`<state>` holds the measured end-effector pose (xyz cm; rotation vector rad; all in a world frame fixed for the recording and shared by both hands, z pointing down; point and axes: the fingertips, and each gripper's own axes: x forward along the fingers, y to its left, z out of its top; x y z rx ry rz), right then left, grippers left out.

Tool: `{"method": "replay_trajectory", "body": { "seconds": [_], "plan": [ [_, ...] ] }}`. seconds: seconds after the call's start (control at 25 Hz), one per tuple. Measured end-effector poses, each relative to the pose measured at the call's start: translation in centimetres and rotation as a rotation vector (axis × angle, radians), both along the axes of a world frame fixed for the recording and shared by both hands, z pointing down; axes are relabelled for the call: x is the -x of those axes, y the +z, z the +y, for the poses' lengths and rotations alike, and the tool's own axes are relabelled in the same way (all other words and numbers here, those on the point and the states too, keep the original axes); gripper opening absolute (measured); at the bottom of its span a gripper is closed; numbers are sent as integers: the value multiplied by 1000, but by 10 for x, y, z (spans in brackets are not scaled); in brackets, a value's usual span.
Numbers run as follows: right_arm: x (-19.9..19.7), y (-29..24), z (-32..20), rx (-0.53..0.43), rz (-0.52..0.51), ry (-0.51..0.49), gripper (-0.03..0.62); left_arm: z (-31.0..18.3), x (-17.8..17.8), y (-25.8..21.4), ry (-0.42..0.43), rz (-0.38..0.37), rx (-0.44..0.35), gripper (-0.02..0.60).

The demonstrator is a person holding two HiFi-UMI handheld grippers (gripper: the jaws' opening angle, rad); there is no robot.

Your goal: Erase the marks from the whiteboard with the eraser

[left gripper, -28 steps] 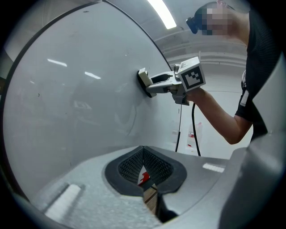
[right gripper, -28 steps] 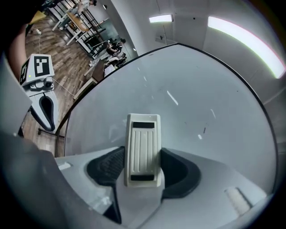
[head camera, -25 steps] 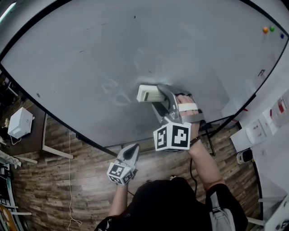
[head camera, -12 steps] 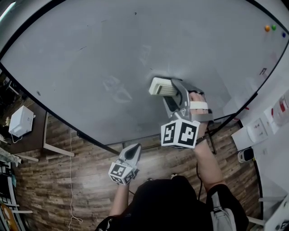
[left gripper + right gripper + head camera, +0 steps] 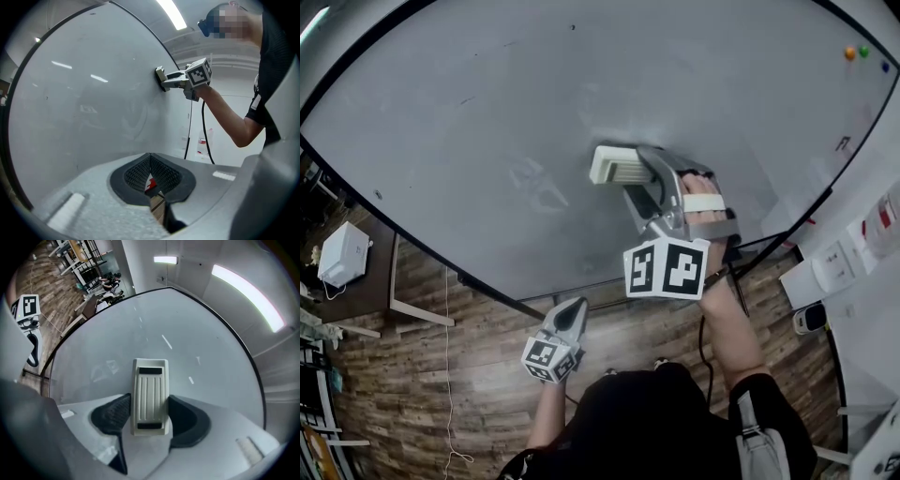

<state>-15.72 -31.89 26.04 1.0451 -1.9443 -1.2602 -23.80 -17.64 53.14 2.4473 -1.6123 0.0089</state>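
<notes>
Well, the whiteboard (image 5: 581,112) takes up nearly everything in front of the person, its grey face almost clean. Up against it is the right gripper (image 5: 630,180), with its jaws clamped on the two long sides of the eraser (image 5: 614,167). The left gripper (image 5: 574,311) hangs low near the board's bottom edge, jaws pressed together on nothing (it seems to have no part in this). The cream eraser sits flat on the board about mid-way across, ribbed back toward the gripper. Smallest of all are the faint marks (image 5: 534,183), pale ghosted lines near the eraser's left in the head view, not under it. I'd judge the wiping is under way, and the next move calls for sliding the eraser over those traces, pad kept flat and pressed.
</notes>
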Motion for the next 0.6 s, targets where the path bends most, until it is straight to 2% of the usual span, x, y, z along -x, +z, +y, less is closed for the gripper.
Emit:
{"method": "replay_trajectory", "body": {
  "seconds": [0.16, 0.28, 0.48, 0.6],
  "plan": [
    [-47, 2, -22, 28, -52, 91, 250, -4, -14, 0, 32, -8, 1, 9],
    [-59, 25, -27, 56, -34, 133, 250, -4, -23, 4, 58, -2, 12, 9],
    [-18, 67, -9, 70, 68, 79, 249, -1, -25, 6, 60, 4, 16, 9],
    [5, 65, 1, 60, 89, 36, 250, 4, -14, 6, 33, 2, 17, 9]
  ]
}}
